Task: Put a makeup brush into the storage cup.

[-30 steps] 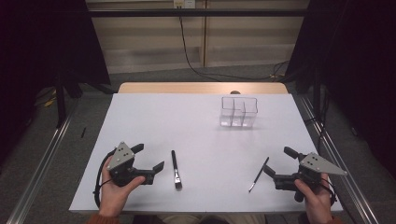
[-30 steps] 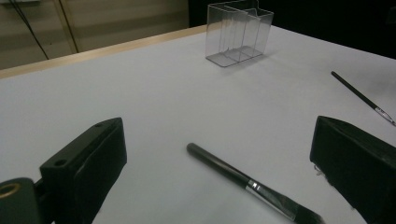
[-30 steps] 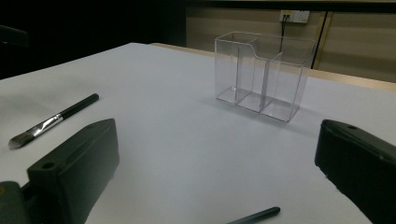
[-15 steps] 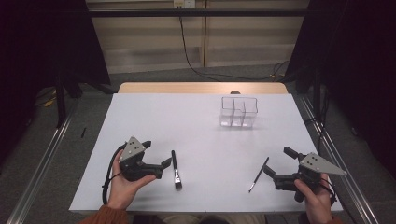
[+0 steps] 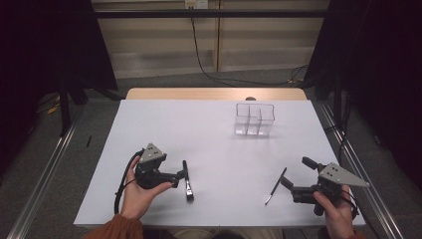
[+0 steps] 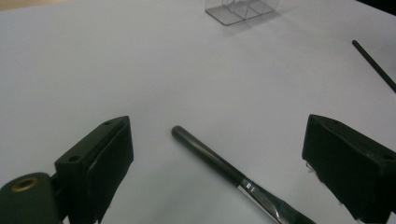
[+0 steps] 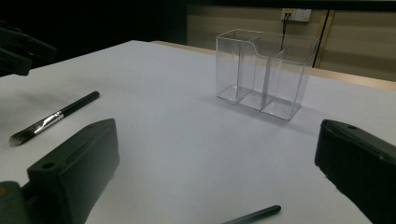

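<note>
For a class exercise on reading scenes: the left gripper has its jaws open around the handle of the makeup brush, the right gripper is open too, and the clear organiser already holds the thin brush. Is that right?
Not quite. The clear organiser stands empty, as the right gripper view shows; the thin brush lies on the table near the right gripper. The left gripper is open around the makeup brush handle.

The left tool has slid right, its open jaws now seemingly straddling the brush.
</note>
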`<state>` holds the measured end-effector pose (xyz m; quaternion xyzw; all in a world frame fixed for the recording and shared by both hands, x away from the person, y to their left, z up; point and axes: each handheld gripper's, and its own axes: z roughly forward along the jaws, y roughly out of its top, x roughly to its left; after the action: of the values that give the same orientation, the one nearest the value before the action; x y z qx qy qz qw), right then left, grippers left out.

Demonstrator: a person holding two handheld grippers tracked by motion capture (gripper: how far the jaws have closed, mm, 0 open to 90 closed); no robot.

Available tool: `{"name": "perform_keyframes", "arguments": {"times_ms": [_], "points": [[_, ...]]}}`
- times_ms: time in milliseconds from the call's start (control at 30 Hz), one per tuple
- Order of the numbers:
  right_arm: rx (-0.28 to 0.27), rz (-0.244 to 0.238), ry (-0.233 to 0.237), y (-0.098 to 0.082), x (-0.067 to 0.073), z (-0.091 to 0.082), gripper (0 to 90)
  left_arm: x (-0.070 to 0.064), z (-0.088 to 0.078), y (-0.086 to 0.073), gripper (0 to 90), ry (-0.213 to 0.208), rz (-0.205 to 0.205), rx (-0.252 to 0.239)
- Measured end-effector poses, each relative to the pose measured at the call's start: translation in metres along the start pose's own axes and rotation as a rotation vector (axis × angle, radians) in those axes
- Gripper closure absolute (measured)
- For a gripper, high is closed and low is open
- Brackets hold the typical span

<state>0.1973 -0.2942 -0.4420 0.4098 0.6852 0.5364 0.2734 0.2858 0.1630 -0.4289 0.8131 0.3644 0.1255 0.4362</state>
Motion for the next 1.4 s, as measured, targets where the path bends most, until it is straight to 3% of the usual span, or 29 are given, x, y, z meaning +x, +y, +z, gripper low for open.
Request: {"name": "perform_keyframes", "arguments": {"times_ms": [300, 367, 400, 433, 467, 500, 533, 767, 900, 1167, 1333, 1400], "points": [[0.002, 0.003, 0.003, 0.0, 0.0, 0.001, 0.0, -0.003, 0.006, 0.005, 13.7, -0.004, -0.043, 0.067], [0.006, -0.001, 0.004, 0.0, 0.0, 0.0, 0.0, -0.004, 0.008, 0.006, 14.7, 0.001, -0.037, 0.086], [0.006, -0.001, 0.005, 0.0, 0.0, 0.001, 0.0, -0.005, 0.009, 0.007, 15.9, 0.008, -0.03, 0.1], [0.006, -0.001, 0.005, 0.0, 0.0, 0.001, 0.0, -0.007, 0.011, 0.008, 16.2, 0.028, -0.005, 0.149], [0.007, -0.001, 0.006, 0.0, 0.0, 0.001, 0.0, -0.007, 0.013, 0.009, 16.1, 0.031, -0.01, 0.178], [0.008, 0.0, 0.006, 0.0, 0.0, 0.001, 0.0, -0.007, 0.013, 0.009, 16.1, 0.031, -0.01, 0.178], [0.007, 0.0, 0.006, 0.0, 0.0, 0.001, 0.0, -0.008, 0.016, 0.011, 16.1, 0.029, -0.02, 0.214], [0.008, 0.001, 0.008, 0.0, 0.0, 0.001, 0.0, -0.011, 0.025, 0.021, 17.6, 0.024, -0.05, 0.286], [0.01, -0.001, 0.008, -0.001, 0.0, 0.001, 0.0, -0.015, 0.028, 0.022, 20.3, 0.018, -0.065, 0.313], [0.01, -0.001, 0.011, -0.001, 0.001, 0.001, 0.0, -0.018, 0.034, 0.024, 25.3, 0.022, -0.133, 0.374], [0.01, -0.002, 0.012, -0.001, 0.0, 0.001, 0.0, -0.019, 0.037, 0.025, 26.5, 0.025, -0.137, 0.422], [0.01, -0.002, 0.013, -0.001, 0.0, 0.001, 0.0, -0.02, 0.038, 0.025, 26.5, 0.029, -0.159, 0.436]]}}
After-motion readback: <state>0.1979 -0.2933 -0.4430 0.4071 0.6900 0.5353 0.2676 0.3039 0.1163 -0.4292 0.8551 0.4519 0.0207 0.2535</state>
